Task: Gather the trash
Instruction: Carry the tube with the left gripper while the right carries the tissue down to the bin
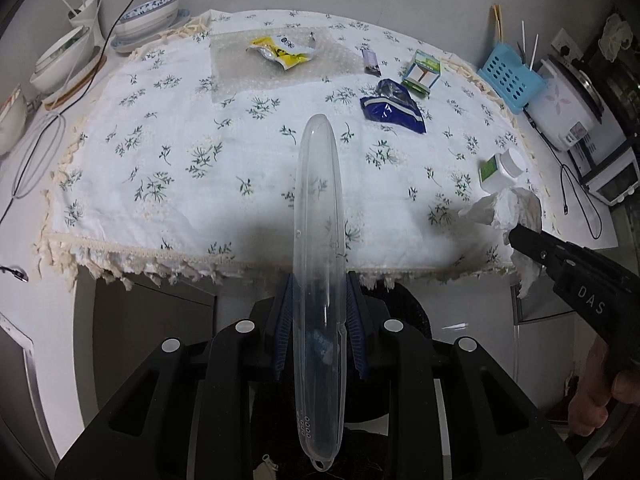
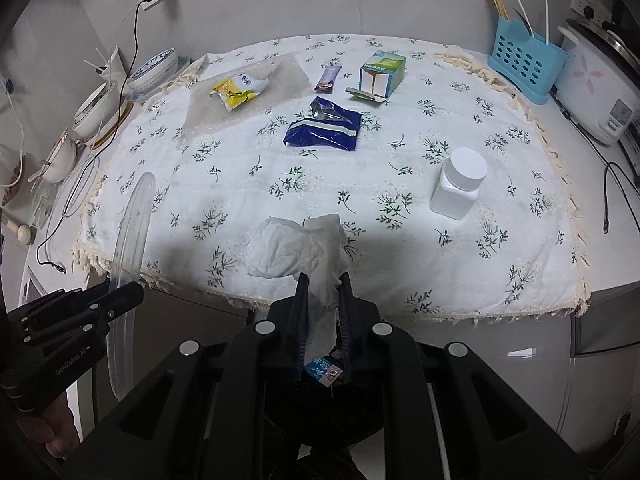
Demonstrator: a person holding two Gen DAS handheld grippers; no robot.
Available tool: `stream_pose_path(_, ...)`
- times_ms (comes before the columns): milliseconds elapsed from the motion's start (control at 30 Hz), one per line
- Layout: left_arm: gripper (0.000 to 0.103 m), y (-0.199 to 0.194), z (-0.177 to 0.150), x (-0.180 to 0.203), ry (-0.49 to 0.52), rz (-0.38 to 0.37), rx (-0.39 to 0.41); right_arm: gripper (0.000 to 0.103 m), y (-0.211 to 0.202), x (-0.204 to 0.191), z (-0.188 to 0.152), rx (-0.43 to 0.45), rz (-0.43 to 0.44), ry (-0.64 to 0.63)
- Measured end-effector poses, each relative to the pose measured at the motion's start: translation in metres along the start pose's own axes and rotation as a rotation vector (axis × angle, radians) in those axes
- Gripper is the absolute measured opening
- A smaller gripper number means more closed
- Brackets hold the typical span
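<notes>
Left wrist view: my left gripper (image 1: 319, 312) has its jaws nearly closed, the pads pressing both sides of a long clear plastic case (image 1: 319, 264) that stands on edge between them and runs ahead over the floral tablecloth (image 1: 168, 160). Beyond the jaws lie a blue wrapper (image 1: 394, 109), a yellow packet (image 1: 282, 51), a small dark bar wrapper (image 1: 371, 62) and an open carton (image 1: 422, 73). Ahead and right of the jaws my right gripper (image 1: 520, 236) pinches a crumpled tissue (image 1: 508, 208), just beside a white bottle (image 1: 502, 170).

Right wrist view: my right gripper (image 2: 323, 280) is closed on the tissue (image 2: 304, 248), which bunches up ahead of the fingertips over the table's near edge. Below the jaws a dark bin (image 2: 340, 384) holds a small printed scrap. The bottle (image 2: 458, 186) stands ahead and right, well apart. Left of the jaws, my left gripper (image 2: 120, 296) carries the case (image 2: 134, 224).
</notes>
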State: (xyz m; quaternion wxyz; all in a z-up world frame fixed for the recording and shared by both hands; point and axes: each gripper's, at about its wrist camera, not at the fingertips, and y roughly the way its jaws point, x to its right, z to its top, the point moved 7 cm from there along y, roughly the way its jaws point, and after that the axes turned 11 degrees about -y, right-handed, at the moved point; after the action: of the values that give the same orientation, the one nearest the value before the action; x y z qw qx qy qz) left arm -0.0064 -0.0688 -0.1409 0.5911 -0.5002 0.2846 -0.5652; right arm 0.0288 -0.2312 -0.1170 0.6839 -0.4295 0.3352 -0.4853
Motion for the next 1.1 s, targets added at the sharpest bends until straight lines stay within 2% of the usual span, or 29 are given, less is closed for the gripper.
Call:
stream_pose_path(333,0.025,0.004,-0.052,-0.005,0.008,0.004,-0.047,0.013,-0.009,0.012,-0.036,-0.012,-0.025,0.012)
stream_pose_path(567,0.025,0.021,-0.087,-0.006,0.0,0.005,-0.089,0.013,-0.003,0.015,-0.07,-0.044,-0.025,0.017)
stream_pose_path(767,0.025,0.049,-0.116,-0.01,-0.009,0.003,-0.147,0.013,0.014,0.018,-0.109,-0.082,-0.015,0.023)
stream_pose_path(967,0.025,0.075,-0.131,-0.007,-0.017,0.015,-0.151,0.013,0.045,0.024,-0.147,-0.132,0.0,0.043)
stream_pose_path(1100,0.025,0.094,-0.138,0.0,0.024,0.027,-0.127,0.013,0.064,0.03,-0.167,-0.154,-0.009,0.045)
